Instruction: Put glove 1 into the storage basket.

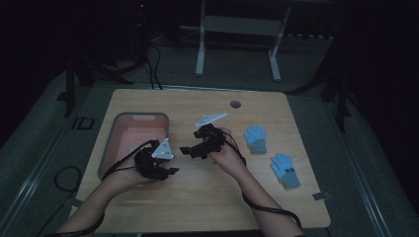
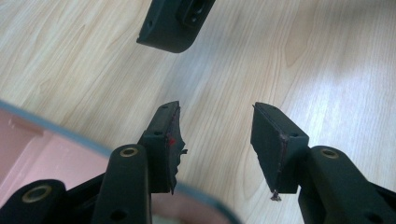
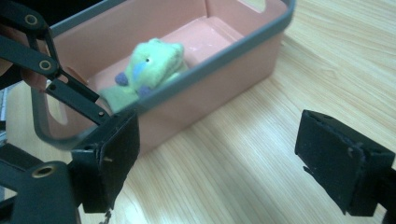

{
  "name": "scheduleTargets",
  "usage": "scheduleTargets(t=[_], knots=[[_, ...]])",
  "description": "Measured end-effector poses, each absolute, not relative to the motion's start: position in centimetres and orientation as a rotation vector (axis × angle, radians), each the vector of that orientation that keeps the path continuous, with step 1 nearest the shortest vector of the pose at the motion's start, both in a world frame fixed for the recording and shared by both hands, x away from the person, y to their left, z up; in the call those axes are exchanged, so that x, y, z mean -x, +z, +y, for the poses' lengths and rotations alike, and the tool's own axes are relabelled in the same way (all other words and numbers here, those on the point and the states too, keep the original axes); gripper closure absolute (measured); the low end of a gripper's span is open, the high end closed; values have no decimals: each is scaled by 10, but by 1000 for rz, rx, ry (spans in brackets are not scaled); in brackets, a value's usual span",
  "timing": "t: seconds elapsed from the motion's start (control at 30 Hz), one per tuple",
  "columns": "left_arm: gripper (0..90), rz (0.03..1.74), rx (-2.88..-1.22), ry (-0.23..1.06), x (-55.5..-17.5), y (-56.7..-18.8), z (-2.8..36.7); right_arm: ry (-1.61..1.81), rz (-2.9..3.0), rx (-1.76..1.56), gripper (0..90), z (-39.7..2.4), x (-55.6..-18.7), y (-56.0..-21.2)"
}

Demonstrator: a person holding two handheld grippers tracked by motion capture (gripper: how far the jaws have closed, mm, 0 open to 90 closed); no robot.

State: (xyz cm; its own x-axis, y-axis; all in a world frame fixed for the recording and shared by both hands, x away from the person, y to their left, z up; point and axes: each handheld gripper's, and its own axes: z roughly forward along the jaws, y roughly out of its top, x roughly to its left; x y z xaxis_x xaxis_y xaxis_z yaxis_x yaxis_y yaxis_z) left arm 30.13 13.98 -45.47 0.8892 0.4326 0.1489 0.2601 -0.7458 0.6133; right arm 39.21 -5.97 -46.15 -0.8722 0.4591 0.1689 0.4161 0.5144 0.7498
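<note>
- High view: both grippers hover over the table (image 1: 207, 197) between the pink bin (image 1: 111, 148) and two blue gloves (image 1: 255, 138) lying at the right, so the work looks like gathering small soft items into the bin.
- The left gripper (image 1: 170, 170) sits just beside the bin's right wall; in the left gripper view its jaws stand partly apart with only bare wood between them.
- The right gripper (image 1: 185, 149) points left toward the bin; in the right gripper view its jaws are spread wide and nothing sits between the pads.
- Right gripper view: a green glove (image 3: 149, 65) with blue and purple patches lies inside the bin (image 3: 219, 60), against the floor near one end wall. I can see nothing else in there, though part of the floor is hidden.
- The near blue glove and the far one (image 1: 285, 170) lie well apart from the bin, flat on the wood.
- To do the next bit well, I'd say the right gripper should turn toward the nearer blue glove, come down over its cuff and pinch the fabric without scraping the table.
- The risk is a thin pinch that slips free before the bin.
</note>
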Motion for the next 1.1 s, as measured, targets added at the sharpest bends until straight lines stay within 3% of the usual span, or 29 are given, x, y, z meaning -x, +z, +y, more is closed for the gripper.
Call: scheduleTargets(t=[0.3,0.47,0.63,0.67,0.73,1.1], knots=[[531,473,-2441,355,-301,-462,112,1325,2644,-783,140,-88,-388,-461],[444,476,-2437,348,-299,-467,98,1345,2624,-834,133,-114,-384,-464],[251,453,-2459,344,-294,-476,79,1359,2594,-864,133,-131,-382,-466],[251,453,-2459,344,-294,-476,79,1354,2592,-872,133,-135,-382,-467],[152,455,-2444,274,-294,-484,67,1338,2588,-890,134,-146,-381,-471],[85,439,-2376,240,-286,-519,49,1303,2571,-917,143,-174,-375,-490]])
